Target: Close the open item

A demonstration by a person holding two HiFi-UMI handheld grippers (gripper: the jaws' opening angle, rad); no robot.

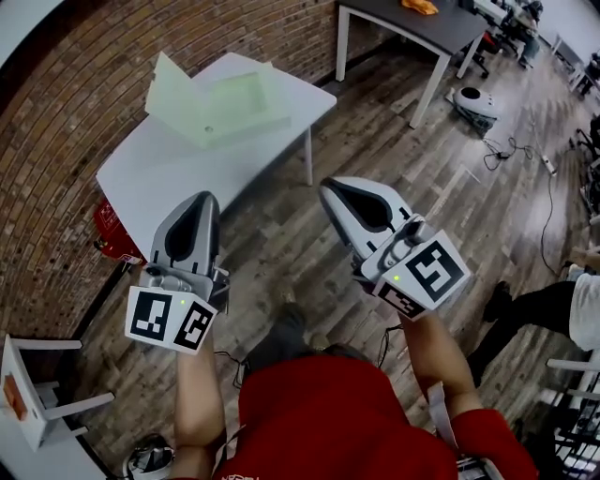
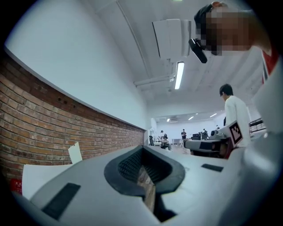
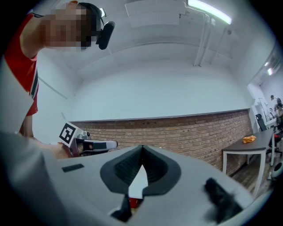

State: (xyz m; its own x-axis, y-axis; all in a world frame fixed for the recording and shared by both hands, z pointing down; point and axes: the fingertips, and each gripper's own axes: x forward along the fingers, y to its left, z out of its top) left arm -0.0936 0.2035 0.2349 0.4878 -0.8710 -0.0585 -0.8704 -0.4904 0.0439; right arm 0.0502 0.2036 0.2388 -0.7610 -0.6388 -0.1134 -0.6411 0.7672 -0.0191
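A pale green box with its lid standing up lies open on the white table by the brick wall. Both grippers hover over the wooden floor on the near side of the table, apart from the box. My left gripper is shut and empty, its tips close to the table's near edge. My right gripper is shut and empty too, right of the table's leg. In the left gripper view the jaws meet, and the box's raised lid shows at left. The right gripper view shows closed jaws and the left gripper beside them.
A dark table with an orange item stands at the back right. A red object sits by the wall under the white table. Cables and a white device lie on the floor at right. A white stool is at lower left.
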